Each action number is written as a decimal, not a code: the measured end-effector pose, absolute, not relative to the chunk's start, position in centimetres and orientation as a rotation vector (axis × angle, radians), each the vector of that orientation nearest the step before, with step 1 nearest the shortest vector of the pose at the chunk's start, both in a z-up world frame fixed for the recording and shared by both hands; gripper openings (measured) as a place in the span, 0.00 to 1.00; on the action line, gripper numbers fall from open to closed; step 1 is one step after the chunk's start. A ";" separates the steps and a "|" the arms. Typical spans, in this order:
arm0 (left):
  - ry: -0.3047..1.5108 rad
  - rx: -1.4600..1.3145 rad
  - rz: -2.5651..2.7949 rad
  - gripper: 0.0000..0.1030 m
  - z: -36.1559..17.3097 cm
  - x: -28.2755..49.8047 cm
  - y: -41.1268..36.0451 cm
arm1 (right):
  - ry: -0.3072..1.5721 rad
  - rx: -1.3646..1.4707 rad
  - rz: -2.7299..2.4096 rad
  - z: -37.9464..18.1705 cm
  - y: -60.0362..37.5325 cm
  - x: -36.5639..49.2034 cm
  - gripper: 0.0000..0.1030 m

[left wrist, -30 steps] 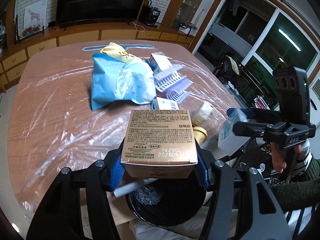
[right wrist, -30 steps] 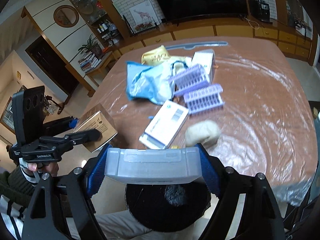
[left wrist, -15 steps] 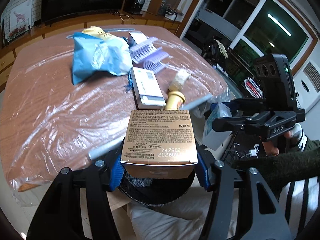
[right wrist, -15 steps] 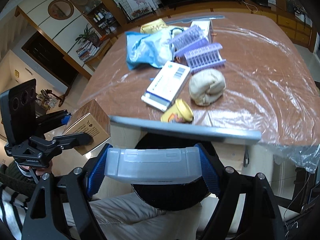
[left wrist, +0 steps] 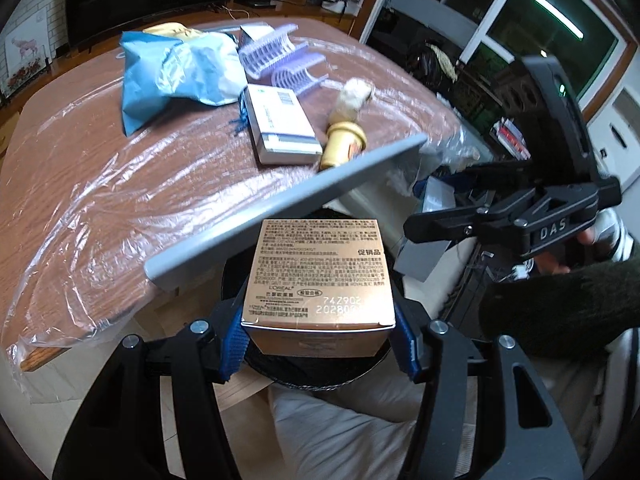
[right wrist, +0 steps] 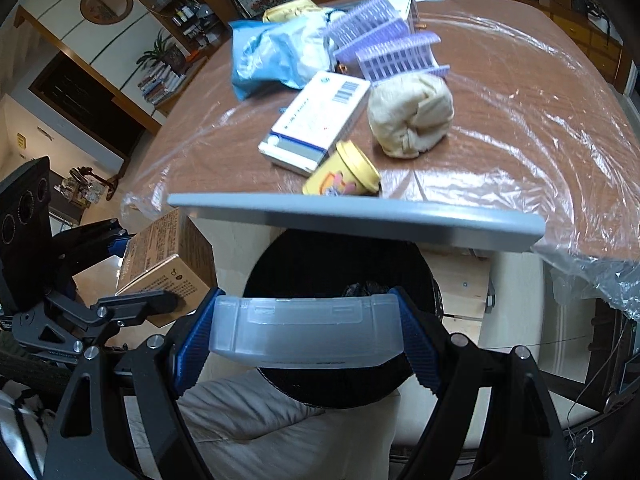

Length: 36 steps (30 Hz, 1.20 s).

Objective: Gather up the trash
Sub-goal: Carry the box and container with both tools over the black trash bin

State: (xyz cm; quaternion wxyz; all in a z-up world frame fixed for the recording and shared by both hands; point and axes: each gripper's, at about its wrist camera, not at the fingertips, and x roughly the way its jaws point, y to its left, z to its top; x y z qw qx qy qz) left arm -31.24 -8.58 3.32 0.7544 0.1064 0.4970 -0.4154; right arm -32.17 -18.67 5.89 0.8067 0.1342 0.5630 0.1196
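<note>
My left gripper (left wrist: 320,338) is shut on a gold cardboard box (left wrist: 320,280) and holds it over the black trash bin (left wrist: 320,376) below the table edge. The box also shows in the right wrist view (right wrist: 168,264). My right gripper (right wrist: 306,334) is shut on a translucent white plastic case (right wrist: 306,330) above the same bin (right wrist: 340,264). A grey flat strip (right wrist: 360,218) hangs across both views, just above the bin; in the left wrist view it (left wrist: 288,212) slants upward to the right.
On the plastic-covered wooden table (right wrist: 520,100) lie a white-blue box (right wrist: 316,120), a yellow cup (right wrist: 344,174), a beige crumpled wad (right wrist: 412,116), purple racks (right wrist: 384,48) and a blue bag (right wrist: 272,56). A white cushion (right wrist: 280,432) lies under the bin.
Both grippers pulled back from the table and down toward the bin with their loads. The grey strip has come into full view across the bin opening.
</note>
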 end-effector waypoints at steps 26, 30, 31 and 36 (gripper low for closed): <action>1.156 0.329 -0.790 0.58 -3.0 -31.0 -10.8 | 1.243 0.162 0.134 0.5 -16.7 -31.9 0.78; 1.161 0.349 -0.785 0.58 -3.3 -31.0 -11.3 | 1.241 0.164 0.124 0.4 -16.5 -32.0 0.78; 1.161 0.356 -0.784 0.58 -3.5 -31.1 -11.4 | 1.240 0.162 0.123 0.3 -16.5 -32.0 0.78; 1.163 0.370 -0.776 0.58 -4.0 -31.4 -11.9 | 1.236 0.157 0.104 0.2 -16.5 -32.1 0.78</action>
